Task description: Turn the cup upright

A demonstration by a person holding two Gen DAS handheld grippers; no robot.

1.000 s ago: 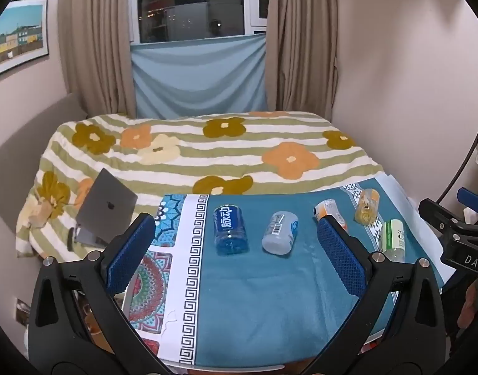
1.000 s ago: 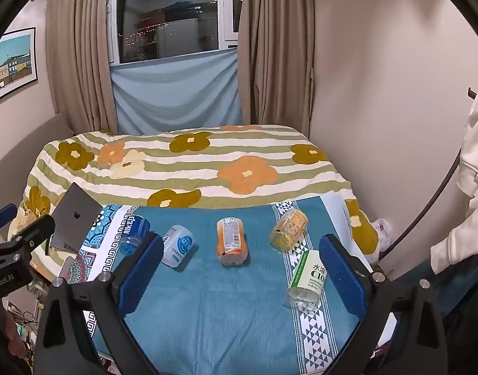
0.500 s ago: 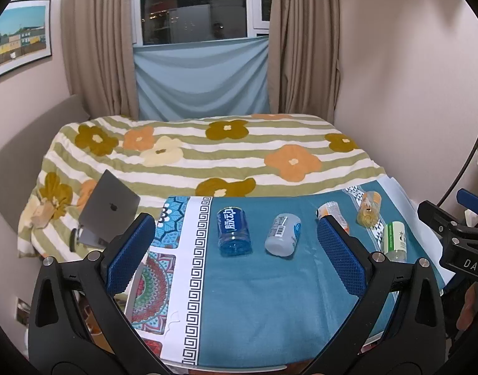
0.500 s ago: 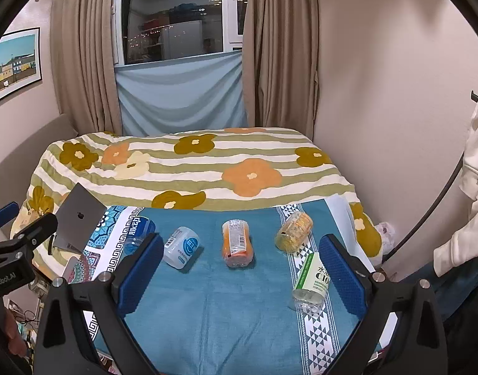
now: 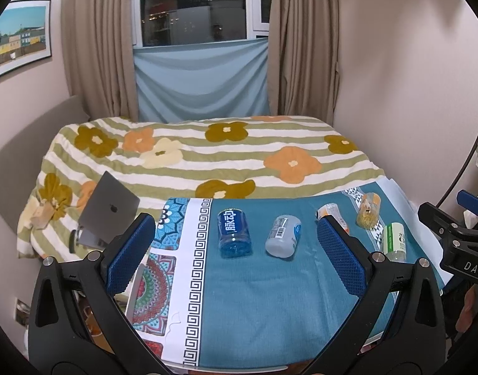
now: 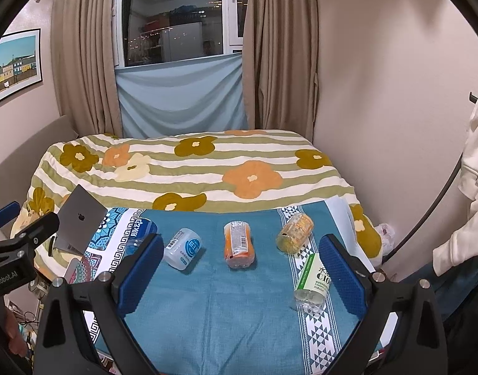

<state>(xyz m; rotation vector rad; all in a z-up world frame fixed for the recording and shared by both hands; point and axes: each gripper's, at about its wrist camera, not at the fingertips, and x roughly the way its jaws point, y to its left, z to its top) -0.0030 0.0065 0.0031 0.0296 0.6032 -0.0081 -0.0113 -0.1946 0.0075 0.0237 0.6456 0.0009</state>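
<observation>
Several cut bottle cups lie on their sides on a teal cloth (image 5: 270,297): a blue one (image 5: 233,232), a grey-white one (image 5: 283,235), an orange one (image 6: 238,243), a yellow one (image 6: 295,229) and a green-labelled clear one (image 6: 312,281). The same cloth shows in the right wrist view (image 6: 223,312). My left gripper (image 5: 236,253) is open and empty, held above the near edge before the blue and grey-white cups. My right gripper (image 6: 242,268) is open and empty, near the orange cup.
A bed with a flowered striped blanket (image 5: 207,156) lies behind the cloth. A grey laptop (image 5: 109,209) stands at the left. Curtains and a window (image 5: 201,31) are at the back. A white garment (image 6: 476,187) hangs at the right.
Both views have tilted up and pulled back slightly, so the cups sit a little lower and nearer the fingers. Both grippers stay open and empty.
</observation>
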